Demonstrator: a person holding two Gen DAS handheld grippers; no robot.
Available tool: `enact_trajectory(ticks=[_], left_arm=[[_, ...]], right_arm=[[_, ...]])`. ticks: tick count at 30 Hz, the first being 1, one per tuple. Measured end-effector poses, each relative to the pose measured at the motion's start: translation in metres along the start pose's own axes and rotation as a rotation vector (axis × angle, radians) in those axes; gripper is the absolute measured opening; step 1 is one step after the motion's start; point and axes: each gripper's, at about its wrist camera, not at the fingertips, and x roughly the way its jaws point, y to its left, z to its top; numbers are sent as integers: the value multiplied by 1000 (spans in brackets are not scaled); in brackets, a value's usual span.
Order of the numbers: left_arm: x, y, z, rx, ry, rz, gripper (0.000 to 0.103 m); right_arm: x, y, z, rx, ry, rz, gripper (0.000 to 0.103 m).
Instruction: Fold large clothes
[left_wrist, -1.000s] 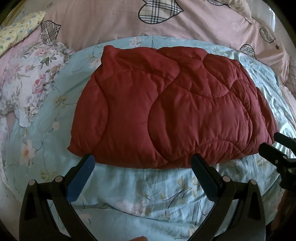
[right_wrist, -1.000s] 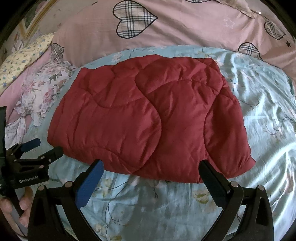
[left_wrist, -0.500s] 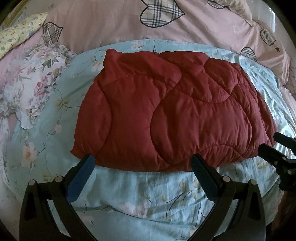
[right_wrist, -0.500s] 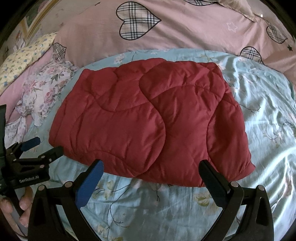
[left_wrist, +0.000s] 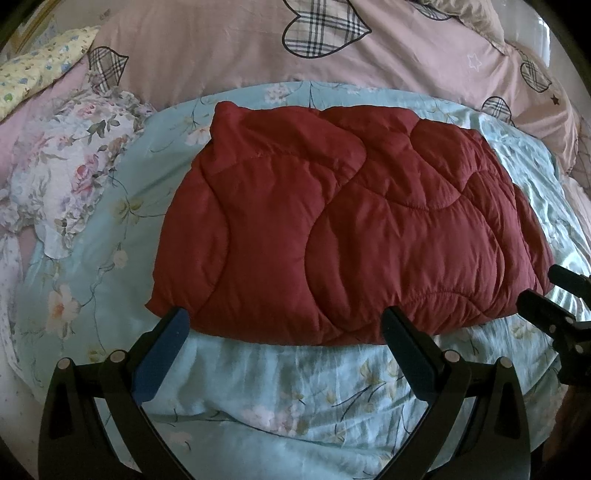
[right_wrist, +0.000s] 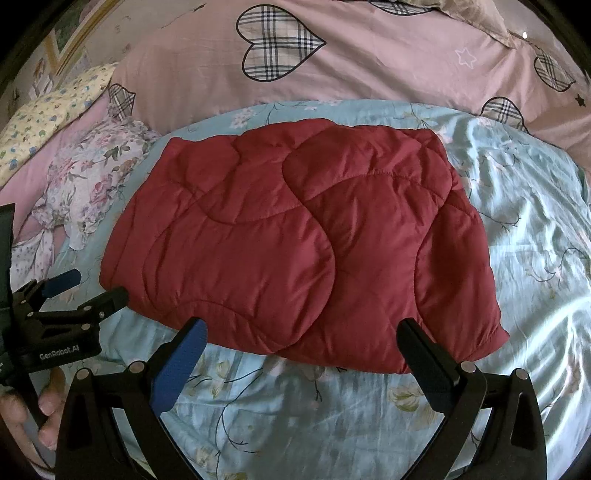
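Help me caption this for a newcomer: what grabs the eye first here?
The dark red quilted jacket, folded into a puffy block, lies mid-frame on the pale blue floral sheet. Behind it runs a pink cover with plaid hearts. Both tools, left and right, hover open just short of the jacket's near edge.

Both wrist views low at the near edge of the red quilted garment (left_wrist: 347, 240), facing across it toward the pink duvet (right_wrist: 388, 62), left view nearer its left end, both sharing the whole garment
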Motion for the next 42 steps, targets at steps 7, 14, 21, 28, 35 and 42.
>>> enact_trajectory(ticks=[7,14,21,28,35,42], left_arm=[[0,0,1,-3,-8,13,103],[-1,-1,0,7,-19,25,103],[-2,0,0,8,-22,27,103],[-2,2,0,8,-22,26,103],[-2,4,1,0,-20,25,103],[-2,3,1,-1,-19,24,103]], right_arm=[[-1,0,1,-1,0,0,103],[-1,0,0,0,-1,-2,103],[-2,0,0,0,-2,-1,103],[-2,0,0,-1,-2,-1,103],[-2,0,0,0,-3,1,103],[-3,0,1,1,-4,0,103]])
